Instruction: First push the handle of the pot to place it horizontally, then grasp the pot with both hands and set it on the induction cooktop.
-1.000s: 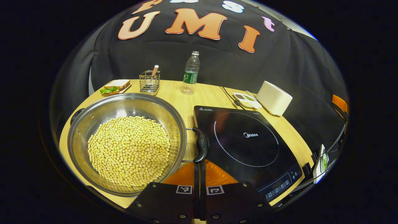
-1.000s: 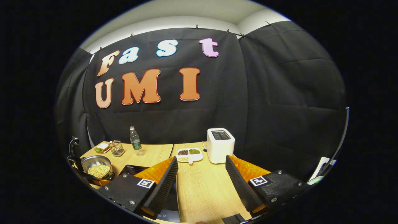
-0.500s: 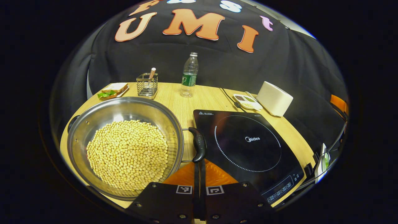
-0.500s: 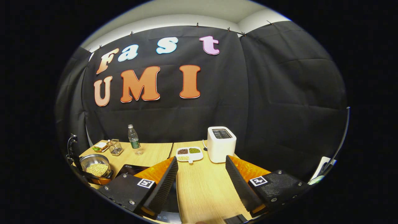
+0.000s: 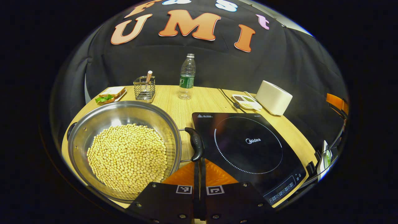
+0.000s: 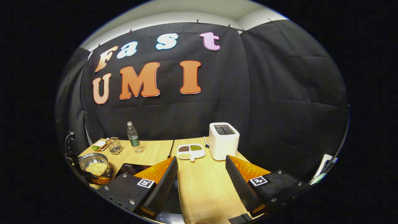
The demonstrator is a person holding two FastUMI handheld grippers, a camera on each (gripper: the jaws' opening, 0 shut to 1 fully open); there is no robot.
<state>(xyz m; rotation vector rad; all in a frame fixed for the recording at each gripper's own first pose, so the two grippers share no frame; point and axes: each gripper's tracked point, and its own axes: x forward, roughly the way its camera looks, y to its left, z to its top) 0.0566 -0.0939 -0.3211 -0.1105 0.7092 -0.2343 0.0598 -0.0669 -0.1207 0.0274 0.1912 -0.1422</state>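
Steel pot, one; handles, seemingly two

On the counter, the pot sits ahead-left of the left jaws, its handle just ahead of them, the induction cooktop ahead-right. A bottle and toaster stand farther beyond.

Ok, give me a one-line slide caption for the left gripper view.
Left gripper, fingers together, at the black handle of the bean-filled pot, beside the cooktop.
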